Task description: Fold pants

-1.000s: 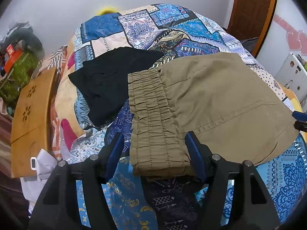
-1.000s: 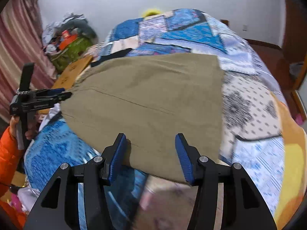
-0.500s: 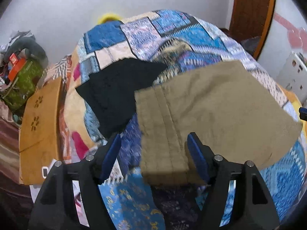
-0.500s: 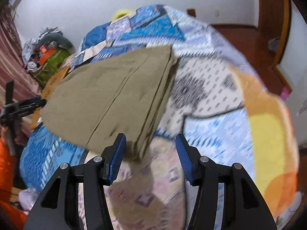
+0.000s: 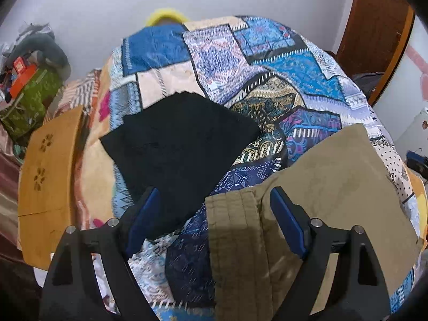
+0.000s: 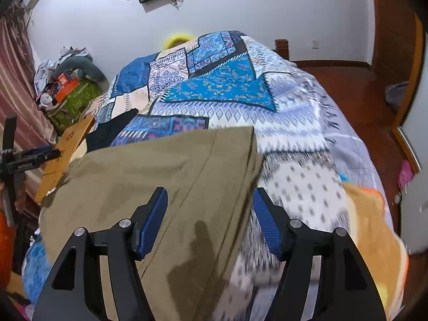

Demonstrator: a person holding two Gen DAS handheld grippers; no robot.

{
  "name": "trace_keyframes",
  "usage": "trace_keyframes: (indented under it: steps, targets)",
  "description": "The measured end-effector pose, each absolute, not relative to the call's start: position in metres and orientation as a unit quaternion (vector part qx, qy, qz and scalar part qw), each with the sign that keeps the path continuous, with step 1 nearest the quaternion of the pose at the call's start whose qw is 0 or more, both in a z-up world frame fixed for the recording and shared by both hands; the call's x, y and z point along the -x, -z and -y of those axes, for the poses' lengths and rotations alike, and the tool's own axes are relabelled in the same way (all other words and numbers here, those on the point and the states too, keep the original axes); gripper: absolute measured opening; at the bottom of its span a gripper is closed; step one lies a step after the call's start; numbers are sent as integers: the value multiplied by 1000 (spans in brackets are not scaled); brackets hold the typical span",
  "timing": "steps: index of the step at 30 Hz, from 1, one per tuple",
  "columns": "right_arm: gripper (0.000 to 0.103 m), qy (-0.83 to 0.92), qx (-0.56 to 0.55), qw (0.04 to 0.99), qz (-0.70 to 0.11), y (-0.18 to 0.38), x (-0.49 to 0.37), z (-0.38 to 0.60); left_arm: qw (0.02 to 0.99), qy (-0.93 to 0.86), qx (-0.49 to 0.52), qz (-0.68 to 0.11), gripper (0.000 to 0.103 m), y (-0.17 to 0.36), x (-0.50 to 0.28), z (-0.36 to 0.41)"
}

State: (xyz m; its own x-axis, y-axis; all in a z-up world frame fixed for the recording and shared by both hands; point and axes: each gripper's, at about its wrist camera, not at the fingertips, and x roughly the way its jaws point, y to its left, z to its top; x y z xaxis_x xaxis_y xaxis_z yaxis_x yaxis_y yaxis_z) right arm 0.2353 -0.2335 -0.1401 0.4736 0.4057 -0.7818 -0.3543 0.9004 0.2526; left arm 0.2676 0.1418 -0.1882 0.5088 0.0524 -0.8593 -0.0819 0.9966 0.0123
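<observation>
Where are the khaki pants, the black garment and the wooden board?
khaki pants [image 5: 334, 187], left wrist view, flat middle of cloth.
black garment [image 5: 179, 144], left wrist view, its middle.
wooden board [image 5: 45, 165], left wrist view, top face.

Left wrist: bed viewed steeply from close above | right wrist: likewise, facing the wall | shared: folded olive-khaki cotton pants [image 5: 329, 187] [image 6: 160, 176], patchwork-patterned blue bedspread [image 5: 267, 61] [image 6: 222, 85].

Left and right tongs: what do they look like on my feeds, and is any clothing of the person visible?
Both tongs, left and right, share one build: black angular frames with triangular cutouts, silver screw heads at the joints, and ribbed blue pads on the fingers. No cables show. An orange sleeve appears at the right view's left edge.
</observation>
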Motion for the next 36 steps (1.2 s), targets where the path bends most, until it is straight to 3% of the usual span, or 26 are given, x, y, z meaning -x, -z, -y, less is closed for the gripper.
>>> trace_keyframes:
  steps: [11, 13, 15, 17, 20, 28, 31, 33, 36]
  targets:
    - [60, -192, -77, 833, -512, 205, -340, 230, 840, -10, 74, -537, 85, 236, -287, -153]
    - [50, -192, -72, 828, -523, 215, -349, 224, 841, -8, 85, -535, 85, 238, -286, -156]
    - [29, -190, -56, 827, -526, 222, -354, 218, 845, -6, 87, -527, 77, 238, -284, -158]
    - [18, -184, -26, 830, -526, 229, -353, 211, 847, -6, 90, -523, 65, 239, -284, -160]
    - [15, -179, 21, 837, -517, 235, -349, 200, 850, -21, 89, -519, 65, 242, -283, -160]
    - [16, -134, 67, 845, -513, 215, -350, 205, 863, -65, 49, -498, 65, 211, -270, -153]
    - [20, -161, 56, 847, -504, 187, -336, 209, 874, -70, 40, -479, 72, 192, -262, -155]
    - [35, -186, 49, 848, -493, 169, -321, 205, 879, -63, 46, -470, 76, 180, -259, -156]
    - [49, -228, 51, 849, -474, 146, -300, 186, 883, -46, 53, -464, 80, 168, -257, -150]
